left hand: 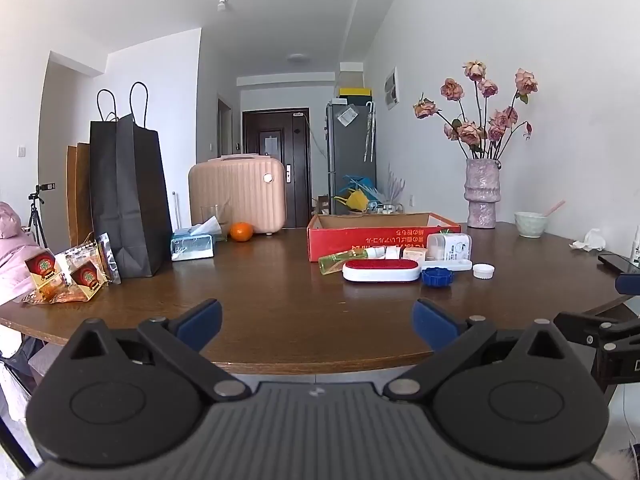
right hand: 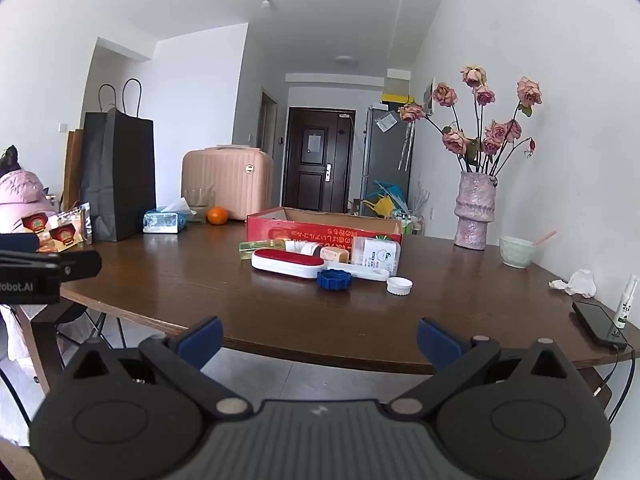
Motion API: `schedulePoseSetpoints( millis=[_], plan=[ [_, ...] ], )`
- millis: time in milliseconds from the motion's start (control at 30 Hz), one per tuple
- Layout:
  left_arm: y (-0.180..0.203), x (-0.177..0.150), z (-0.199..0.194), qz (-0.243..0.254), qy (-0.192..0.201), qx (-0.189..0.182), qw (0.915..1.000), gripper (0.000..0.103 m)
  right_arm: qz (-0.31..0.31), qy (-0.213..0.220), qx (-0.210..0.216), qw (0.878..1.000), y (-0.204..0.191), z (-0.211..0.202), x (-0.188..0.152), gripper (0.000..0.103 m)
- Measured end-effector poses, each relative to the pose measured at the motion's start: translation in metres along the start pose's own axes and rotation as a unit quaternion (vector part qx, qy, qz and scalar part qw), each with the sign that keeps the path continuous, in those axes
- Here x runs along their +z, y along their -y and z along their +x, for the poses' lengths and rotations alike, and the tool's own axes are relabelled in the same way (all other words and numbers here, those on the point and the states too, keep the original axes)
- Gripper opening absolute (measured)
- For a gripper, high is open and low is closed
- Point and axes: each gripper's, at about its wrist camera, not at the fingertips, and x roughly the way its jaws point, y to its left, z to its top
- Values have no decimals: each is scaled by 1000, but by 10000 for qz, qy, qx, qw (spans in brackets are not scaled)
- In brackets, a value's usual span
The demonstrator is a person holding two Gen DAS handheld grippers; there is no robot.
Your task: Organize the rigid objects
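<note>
A red cardboard box (left hand: pixel 352 236) (right hand: pixel 296 226) stands open on the brown table (left hand: pixel 280 304) (right hand: pixel 280 304). In front of it lie a red-and-white oval case (left hand: pixel 380 270) (right hand: pixel 288 263), a green bottle (left hand: pixel 344 260) (right hand: pixel 260 249), a blue lid (left hand: pixel 437 277) (right hand: pixel 334 280), a white lid (left hand: pixel 483 270) (right hand: pixel 399 285) and a clear white container (left hand: pixel 448 246) (right hand: pixel 376 255). My left gripper (left hand: pixel 316 320) and my right gripper (right hand: pixel 318 338) are both open and empty at the table's near edge, well short of the objects.
A black paper bag (left hand: pixel 124 196), snack packets (left hand: pixel 68 272), a tissue box (left hand: pixel 192 244), an orange (left hand: pixel 241 231) and a pink case (left hand: pixel 238 192) stand at the left and back. A vase of roses (left hand: pixel 482 196), a bowl (left hand: pixel 530 224), crumpled tissue (right hand: pixel 576 283) and a phone (right hand: pixel 598 324) are at the right.
</note>
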Motion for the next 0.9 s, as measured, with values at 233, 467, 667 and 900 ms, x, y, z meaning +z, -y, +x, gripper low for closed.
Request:
schedulePoseSetpoints(
  millis=[233,467,667,900],
  plan=[
    [-6,1,4,-8,-207,12,9998,103,155,-116,80,9998,0,2,0,103],
    [-2,-1,1,36,-24,-16,10000,103,127,-48,119,9998,3,1,-2,103],
    [0,0,1,43,-22,-20,10000,103,128,-38,111,9998,3,1,-2,103],
    [3,2,-2,63,8,-36,10000,103,132,-26,149,9998,5,0,-2,103]
  ],
)
